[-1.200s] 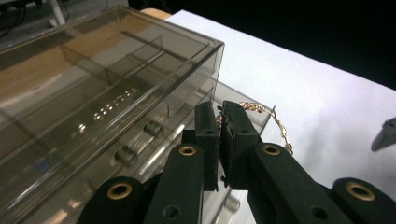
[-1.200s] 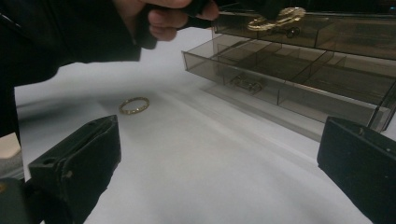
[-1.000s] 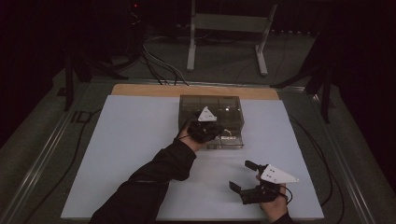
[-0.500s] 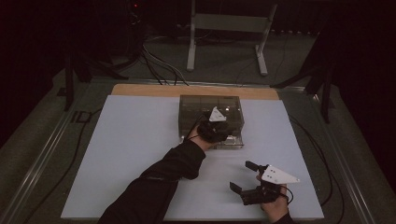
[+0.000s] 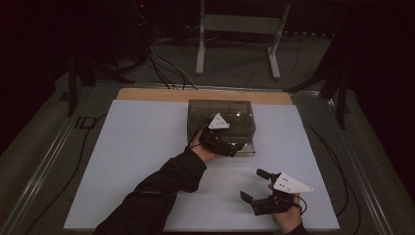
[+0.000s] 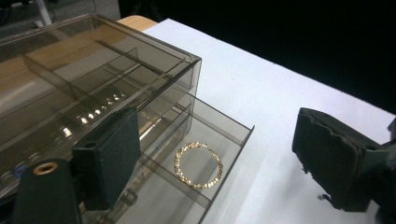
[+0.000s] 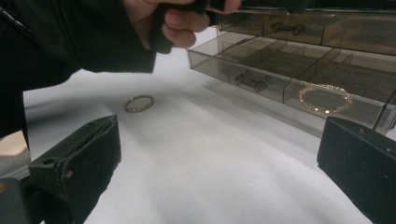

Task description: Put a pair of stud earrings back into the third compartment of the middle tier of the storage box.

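A smoky clear drawer box [image 5: 222,115] stands mid-table with its bottom drawer [image 6: 233,140] pulled out. A gold chain bracelet [image 6: 198,165] lies in the drawer's end compartment, also seen as the bracelet [image 7: 325,98] from the right gripper view. My left gripper [image 5: 234,147] hovers over that drawer; its jaws have just been opening and now stand wide, [image 6: 219,158], with the bracelet lying loose below them, untouched. A second gold bracelet [image 7: 138,103] lies on the white table. My right gripper [image 5: 258,187] rests open near the front right, [image 7: 215,158], holding nothing.
A small dark trinket [image 7: 252,81] sits in another drawer compartment and one more trinket [image 7: 285,28] in the drawer above. The white mat [image 5: 137,161] covers the table. The person's left hand [image 7: 182,23] and dark sleeve [image 5: 161,191] cross the middle. A metal stand [image 5: 240,29] is behind.
The left gripper slid a little right along the box front, then came back slightly toward the near side. The right gripper has stayed put.
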Demonstrator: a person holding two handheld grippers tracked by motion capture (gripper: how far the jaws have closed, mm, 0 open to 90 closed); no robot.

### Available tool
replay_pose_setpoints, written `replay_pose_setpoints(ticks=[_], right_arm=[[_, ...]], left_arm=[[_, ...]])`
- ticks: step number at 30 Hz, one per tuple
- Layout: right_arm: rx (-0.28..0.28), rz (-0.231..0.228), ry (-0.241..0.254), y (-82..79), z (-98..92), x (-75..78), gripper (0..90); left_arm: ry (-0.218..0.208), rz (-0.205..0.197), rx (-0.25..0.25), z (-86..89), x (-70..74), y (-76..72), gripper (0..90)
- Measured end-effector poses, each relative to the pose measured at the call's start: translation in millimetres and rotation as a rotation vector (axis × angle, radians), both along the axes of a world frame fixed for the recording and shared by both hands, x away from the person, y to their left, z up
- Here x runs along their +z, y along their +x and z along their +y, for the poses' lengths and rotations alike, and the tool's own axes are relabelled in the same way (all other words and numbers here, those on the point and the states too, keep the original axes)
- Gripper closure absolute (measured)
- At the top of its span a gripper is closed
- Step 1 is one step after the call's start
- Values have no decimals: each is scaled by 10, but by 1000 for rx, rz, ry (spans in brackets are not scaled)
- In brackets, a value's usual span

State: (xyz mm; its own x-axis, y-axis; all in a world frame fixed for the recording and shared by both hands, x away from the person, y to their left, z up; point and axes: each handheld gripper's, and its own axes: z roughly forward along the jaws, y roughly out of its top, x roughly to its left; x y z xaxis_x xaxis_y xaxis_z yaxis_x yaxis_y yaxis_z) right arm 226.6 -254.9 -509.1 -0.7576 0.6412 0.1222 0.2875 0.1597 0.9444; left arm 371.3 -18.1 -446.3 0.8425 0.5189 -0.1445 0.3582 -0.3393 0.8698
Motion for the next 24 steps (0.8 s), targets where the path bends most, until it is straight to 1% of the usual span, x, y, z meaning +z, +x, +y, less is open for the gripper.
replay_pose_setpoints(ticks=[4,5,6,7,9,10,11,13,14,15,16,18,22,24], right_arm=[[-1,0,4,3,2,3,0],[1,1,0,1,3,0,0],[2,1,-3,0,5,-2,0],[4,1,-6,2,6,-2,0],[3,-3,-1,2,6,5,0],[3,-3,0,1,5,5,0],[3,-4,-3,-1,5,4,0],[3,-3,-4,0,4,4,0],[1,-4,-1,3,2,6,0],[1,-4,-1,3,2,6,0],[0,-5,1,5,2,6,0],[2,-2,-6,1,8,1,0],[2,-3,-2,1,10,4,0],[2,-1,-7,2,13,1,0]], left_arm=[[-23,3,11,105,34,-69,130],[-15,-10,20,128,43,-90,110],[-8,-12,20,152,52,-107,106],[-16,-1,8,182,59,-117,105],[-19,6,15,237,74,-141,99],[-28,12,5,269,82,-152,99],[-25,7,12,295,92,-170,98],[-22,3,6,349,114,-205,94],[-10,-6,14,377,125,-224,94],[-10,-6,14,377,125,-224,95],[0,-13,5,436,140,-251,95],[1,-9,1,502,148,-279,95],[-6,0,2,630,150,-350,95],[7,-9,2,685,147,-386,95]])
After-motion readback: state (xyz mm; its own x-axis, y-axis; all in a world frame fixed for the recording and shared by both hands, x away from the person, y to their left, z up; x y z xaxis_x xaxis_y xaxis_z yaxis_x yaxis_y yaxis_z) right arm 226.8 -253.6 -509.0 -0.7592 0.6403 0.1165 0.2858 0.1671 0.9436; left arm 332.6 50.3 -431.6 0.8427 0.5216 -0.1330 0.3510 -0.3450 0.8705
